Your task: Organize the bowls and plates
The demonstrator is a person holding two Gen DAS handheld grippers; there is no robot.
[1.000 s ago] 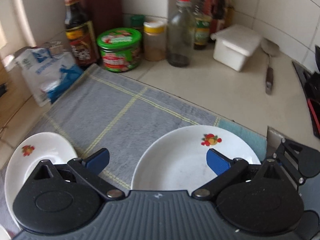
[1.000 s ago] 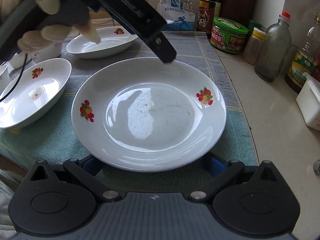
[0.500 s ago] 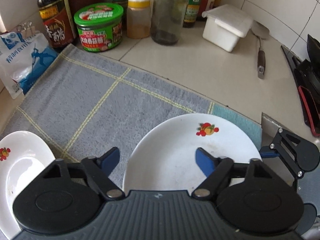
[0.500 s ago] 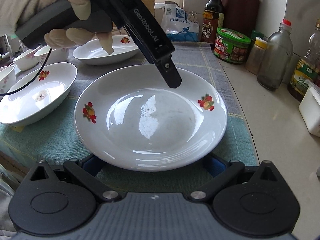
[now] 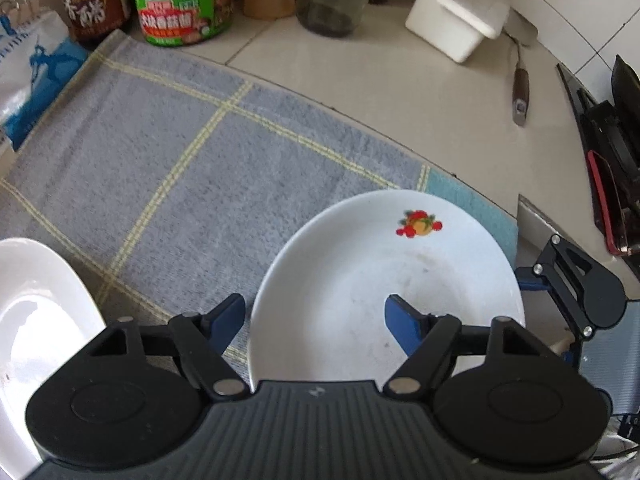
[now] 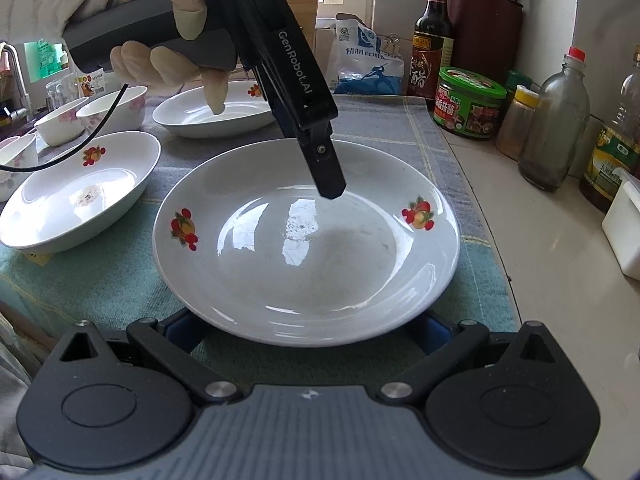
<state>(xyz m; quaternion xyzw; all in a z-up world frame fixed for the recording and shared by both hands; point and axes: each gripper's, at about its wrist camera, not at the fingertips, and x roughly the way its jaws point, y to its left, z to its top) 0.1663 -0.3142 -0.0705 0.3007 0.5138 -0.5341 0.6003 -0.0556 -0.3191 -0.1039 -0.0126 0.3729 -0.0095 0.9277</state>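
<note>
A grey checked towel (image 5: 192, 152) with pale yellow lines covered the left and middle of the desk (image 5: 380, 80), its edge turning teal at the lower right. Along the top of the left wrist view stood a dark sauce bottle (image 5: 90, 0), a green-lidded jar (image 5: 184, 0), a yellow-capped spice jar (image 6: 518, 122) and a cloudy glass bottle (image 6: 554, 120) with a red cap. A white lidded box (image 5: 458, 12) sat at the upper right, with a wooden-handled spatula (image 5: 520, 80) lying just beside it. A blue-and-white bag (image 5: 28, 68) lay at the upper left. A brown knife block (image 6: 486, 32) stood against the tiled wall.
</note>
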